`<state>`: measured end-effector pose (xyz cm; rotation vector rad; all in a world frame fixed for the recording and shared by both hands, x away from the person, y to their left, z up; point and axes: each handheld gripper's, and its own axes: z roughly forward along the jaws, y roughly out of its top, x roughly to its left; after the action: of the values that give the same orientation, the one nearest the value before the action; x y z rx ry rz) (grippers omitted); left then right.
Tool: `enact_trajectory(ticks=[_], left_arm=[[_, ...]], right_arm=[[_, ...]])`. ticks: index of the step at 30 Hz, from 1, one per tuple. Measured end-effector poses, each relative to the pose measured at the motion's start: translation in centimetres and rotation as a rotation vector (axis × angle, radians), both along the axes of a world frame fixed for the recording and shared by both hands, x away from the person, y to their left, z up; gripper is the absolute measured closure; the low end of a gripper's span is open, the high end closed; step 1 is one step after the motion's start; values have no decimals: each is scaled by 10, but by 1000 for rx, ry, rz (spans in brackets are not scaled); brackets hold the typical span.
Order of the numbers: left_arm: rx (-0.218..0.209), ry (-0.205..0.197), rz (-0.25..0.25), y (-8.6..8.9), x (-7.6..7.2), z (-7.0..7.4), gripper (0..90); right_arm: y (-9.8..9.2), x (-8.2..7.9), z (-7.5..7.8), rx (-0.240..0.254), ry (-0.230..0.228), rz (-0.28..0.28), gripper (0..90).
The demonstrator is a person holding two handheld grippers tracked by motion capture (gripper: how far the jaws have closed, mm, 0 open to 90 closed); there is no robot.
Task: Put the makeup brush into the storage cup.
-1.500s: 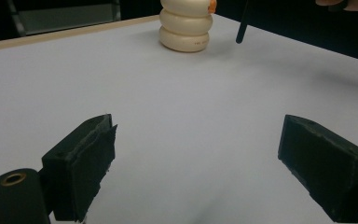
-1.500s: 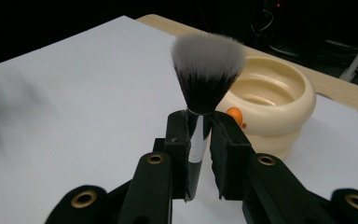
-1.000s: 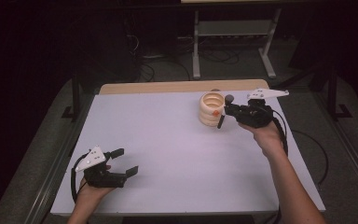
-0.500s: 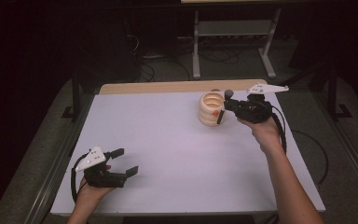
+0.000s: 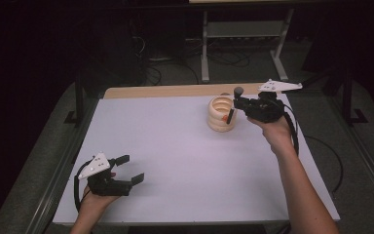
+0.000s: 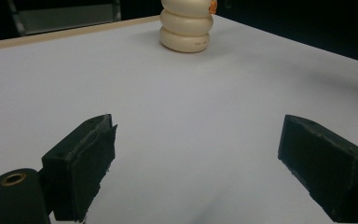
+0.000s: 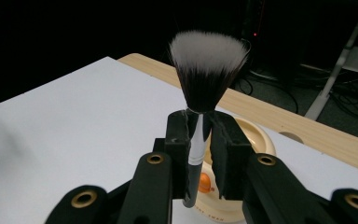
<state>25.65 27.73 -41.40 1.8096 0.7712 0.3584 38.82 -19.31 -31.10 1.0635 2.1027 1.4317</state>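
High view: your right gripper (image 5: 234, 103) holds makeup brush (image 5: 237, 92) upright, just beside rim of cream ribbed holder (image 5: 221, 114) at far table (image 5: 175, 146) edge. Brush not yet inside; lowering and release judged left. Your left gripper (image 5: 129, 169) rests near front corner, jaws wide, empty.

Left gripper view: jaws apart over bare table, holder (image 6: 186, 28) far ahead.

Right gripper view: jaws clamped on brush (image 7: 200, 93) ferrule, bristles up, holder (image 7: 256, 140) directly behind.

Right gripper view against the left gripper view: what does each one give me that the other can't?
Right gripper view: the makeup brush, bristles up, clamped in the right gripper over the cream holder's open mouth. Left gripper view: the left gripper open above bare table, and the holder's stacked-ring side. Both share the holder and white table.
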Motion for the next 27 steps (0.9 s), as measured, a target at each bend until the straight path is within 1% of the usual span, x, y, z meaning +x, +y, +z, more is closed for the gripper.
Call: enact_trajectory(ticks=[1, 2, 7, 13, 15, 20, 27], left_arm=[[-2, 1, 1, 0, 0, 0, 103], [-2, 1, 1, 0, 0, 0, 103], [-3, 2, 3, 0, 0, 0, 103], [-5, 3, 5, 0, 0, 0, 103], [-6, 6, 4, 0, 0, 0, 103], [-6, 2, 1, 0, 0, -1, 103], [-8, 3, 2, 0, 0, -1, 103]], right_arm=[[0, 1, 1, -2, -6, 3, 764], [1, 1, 2, 1, -2, 0, 764], [3, 5, 5, 0, -12, -3, 764], [5, 10, 9, 3, -12, -11, 764], [5, 12, 9, 3, -16, -14, 764], [6, 16, 10, 10, -9, -18, 764], [7, 23, 9, 7, -8, -30, 764]])
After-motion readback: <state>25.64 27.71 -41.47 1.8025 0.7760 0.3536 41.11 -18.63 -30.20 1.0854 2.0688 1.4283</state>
